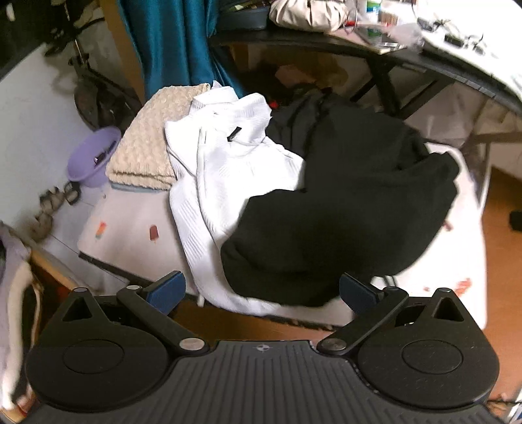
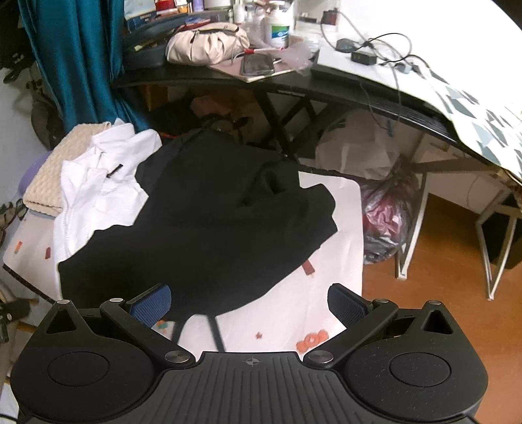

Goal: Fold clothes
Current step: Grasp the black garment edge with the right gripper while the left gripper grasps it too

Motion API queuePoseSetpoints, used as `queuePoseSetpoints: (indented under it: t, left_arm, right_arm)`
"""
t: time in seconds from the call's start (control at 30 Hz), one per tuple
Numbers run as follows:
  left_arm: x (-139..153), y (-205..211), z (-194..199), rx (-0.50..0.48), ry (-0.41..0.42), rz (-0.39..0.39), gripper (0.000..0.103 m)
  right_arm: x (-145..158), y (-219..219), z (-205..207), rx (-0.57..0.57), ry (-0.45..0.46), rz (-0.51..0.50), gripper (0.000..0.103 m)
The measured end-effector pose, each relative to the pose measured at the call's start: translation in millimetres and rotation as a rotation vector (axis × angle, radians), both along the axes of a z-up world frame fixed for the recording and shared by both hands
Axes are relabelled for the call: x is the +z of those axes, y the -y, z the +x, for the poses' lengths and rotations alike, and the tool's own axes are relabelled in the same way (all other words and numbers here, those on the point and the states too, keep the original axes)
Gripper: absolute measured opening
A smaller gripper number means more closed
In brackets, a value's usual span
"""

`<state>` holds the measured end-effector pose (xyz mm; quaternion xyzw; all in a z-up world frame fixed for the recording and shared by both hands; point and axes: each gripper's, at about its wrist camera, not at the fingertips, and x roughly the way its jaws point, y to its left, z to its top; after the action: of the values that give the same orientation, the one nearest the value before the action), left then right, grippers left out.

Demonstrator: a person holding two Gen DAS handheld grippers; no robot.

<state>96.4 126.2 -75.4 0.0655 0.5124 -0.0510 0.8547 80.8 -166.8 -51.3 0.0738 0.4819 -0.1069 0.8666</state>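
Both the left gripper (image 1: 262, 292) and right gripper (image 2: 249, 303) are spread wide, holding nothing. The black garment (image 2: 208, 225) lies crumpled just ahead of them, partly over what looks like a white shirt (image 1: 212, 169).

You will find almost nothing to read here. The white bottle (image 2: 277, 31) on the black desk (image 2: 326, 86) carries a blue-green label, but its lettering is too small to make out. The boxes (image 2: 140, 16) at the desk's far end may bear print, though it blurs. The black tag (image 1: 234, 133) on the white garment (image 1: 222, 163) looks blank.
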Motion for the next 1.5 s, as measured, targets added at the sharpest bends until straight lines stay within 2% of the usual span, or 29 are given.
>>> queuePoseSetpoints:
  t: [0.1, 0.2, 0.3, 0.37, 0.5, 0.63, 0.8, 0.83, 0.87, 0.9, 0.93, 1.0, 1.1, 1.2, 1.27, 1.37, 1.5]
  left_arm:
    - [-20.0, 10.1, 24.8, 0.003, -0.025, -0.019, 0.102]
    - [-51.8, 20.6, 53.5, 0.049, -0.118, -0.079, 0.103]
    - [-80.0, 38.8, 78.7, 0.095, -0.175, -0.042, 0.102]
    - [-91.2, 50.1, 91.0, 0.100, -0.191, -0.019, 0.102]
    - [-98.8, 63.7, 111.1, 0.108, -0.196, -0.062, 0.103]
    - [-105.5, 76.4, 123.4, 0.096, -0.196, 0.008, 0.102]
    - [-104.1, 78.6, 126.9, 0.088, -0.198, 0.012, 0.102]
    - [-103.7, 77.7, 126.7, 0.086, -0.198, 0.019, 0.102]
    - [-103.4, 76.9, 126.5, 0.084, -0.198, 0.025, 0.102]
    - [-104.0, 76.5, 126.8, 0.076, -0.200, 0.032, 0.102]
    - [-104.5, 76.1, 127.0, 0.067, -0.201, 0.037, 0.102]
    - [-105.7, 75.7, 127.0, 0.033, -0.200, 0.039, 0.102]
    - [-107.9, 77.1, 126.3, -0.030, -0.189, 0.048, 0.102]
    - [-109.7, 79.1, 124.8, -0.095, -0.180, 0.052, 0.102]
    - [-110.7, 81.7, 121.4, -0.141, -0.176, 0.043, 0.102]
    - [-116.4, 86.7, 116.8, -0.219, -0.166, 0.052, 0.103]
    - [-128.1, 96.3, 112.7, -0.279, -0.169, 0.065, 0.102]
  right_arm:
    - [-23.3, 20.1, 30.4, 0.033, -0.012, -0.007, 0.102]
    - [-56.8, 48.7, 69.9, 0.035, -0.058, 0.064, 0.102]
    - [-97.8, 68.4, 107.5, 0.032, -0.117, 0.083, 0.102]
    - [-125.1, 81.5, 132.5, 0.031, -0.157, 0.096, 0.102]
    - [-166.1, 97.6, 176.5, 0.049, -0.208, 0.082, 0.101]
    - [-183.9, 121.5, 208.4, -0.060, -0.205, 0.129, 0.101]
    - [-197.7, 139.8, 237.8, -0.192, -0.209, 0.208, 0.101]
    - [-201.6, 140.3, 241.6, -0.205, -0.218, 0.219, 0.099]
    - [-207.6, 140.7, 245.0, -0.221, -0.238, 0.231, 0.083]
    - [-214.4, 143.2, 246.7, -0.250, -0.264, 0.245, 0.060]
    - [-220.9, 146.1, 247.1, -0.279, -0.285, 0.271, 0.053]
    - [-227.3, 153.0, 236.9, -0.336, -0.285, 0.356, 0.028]
    - [-217.6, 156.3, 206.7, -0.359, -0.253, 0.383, 0.014]
    - [-204.2, 158.2, 168.3, -0.379, -0.231, 0.402, 0.012]
    - [-200.9, 158.7, 137.4, -0.414, -0.252, 0.425, 0.012]
    - [-209.3, 154.3, 94.6, -0.438, -0.323, 0.432, 0.011]
    - [-219.1, 148.1, 52.7, -0.502, -0.361, 0.465, 0.011]
